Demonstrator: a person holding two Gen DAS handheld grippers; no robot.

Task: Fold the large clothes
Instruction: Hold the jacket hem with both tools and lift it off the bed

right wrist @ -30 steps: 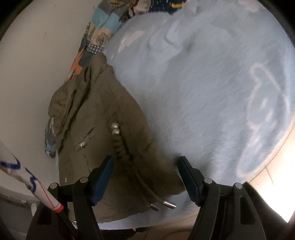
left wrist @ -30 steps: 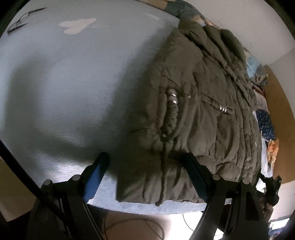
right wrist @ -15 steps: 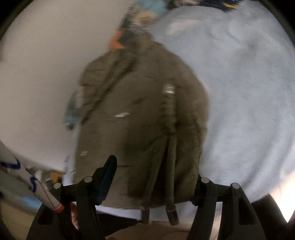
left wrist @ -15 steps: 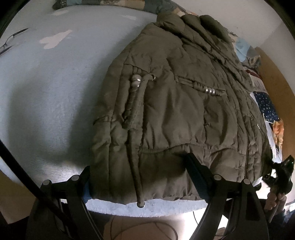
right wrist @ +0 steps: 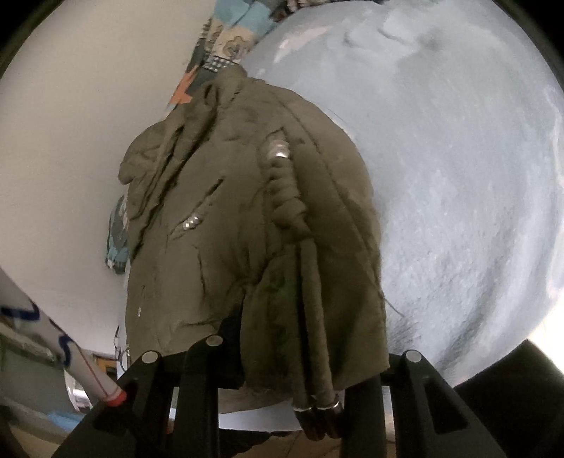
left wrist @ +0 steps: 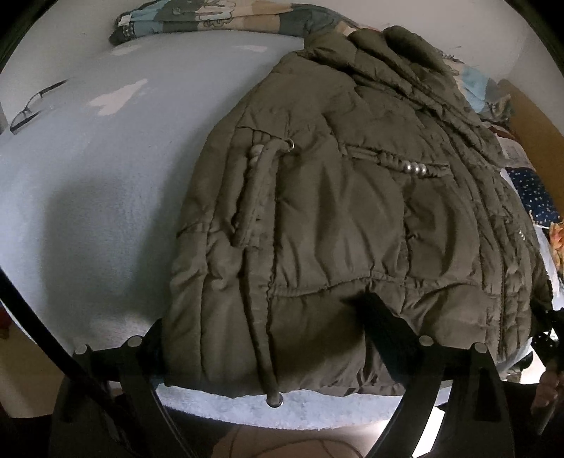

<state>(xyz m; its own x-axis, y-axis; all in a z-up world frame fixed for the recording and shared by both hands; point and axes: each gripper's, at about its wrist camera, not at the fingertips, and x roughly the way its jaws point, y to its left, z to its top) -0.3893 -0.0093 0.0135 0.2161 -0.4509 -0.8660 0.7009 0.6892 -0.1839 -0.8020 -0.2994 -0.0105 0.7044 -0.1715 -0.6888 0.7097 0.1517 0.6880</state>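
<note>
An olive padded jacket (left wrist: 352,211) lies on a light blue bed cover (left wrist: 88,193), collar at the far side, hem at the near edge. My left gripper (left wrist: 268,327) straddles the hem with its jaws wide and still opening; the fabric lies loose between the fingers (left wrist: 384,320). Its drawstring end (left wrist: 274,400) hangs over the bed edge. In the right wrist view the jacket (right wrist: 218,211) has its hem corner and two drawstrings (right wrist: 317,398) bunched in my right gripper (right wrist: 303,352), whose jaws are closing and pinch the fabric.
A pair of glasses (left wrist: 35,105) lies on the far left of the bed. A patchwork quilt (left wrist: 211,21) is heaped along the white wall (right wrist: 70,141). A wooden board (left wrist: 535,116) and more bedding stand to the right. A white pole (right wrist: 70,356) crosses low left.
Both cameras have come closer to the jacket's hem. The right jaws have narrowed and gathered the hem and cords between them. The left jaws have spread a little wider.
</note>
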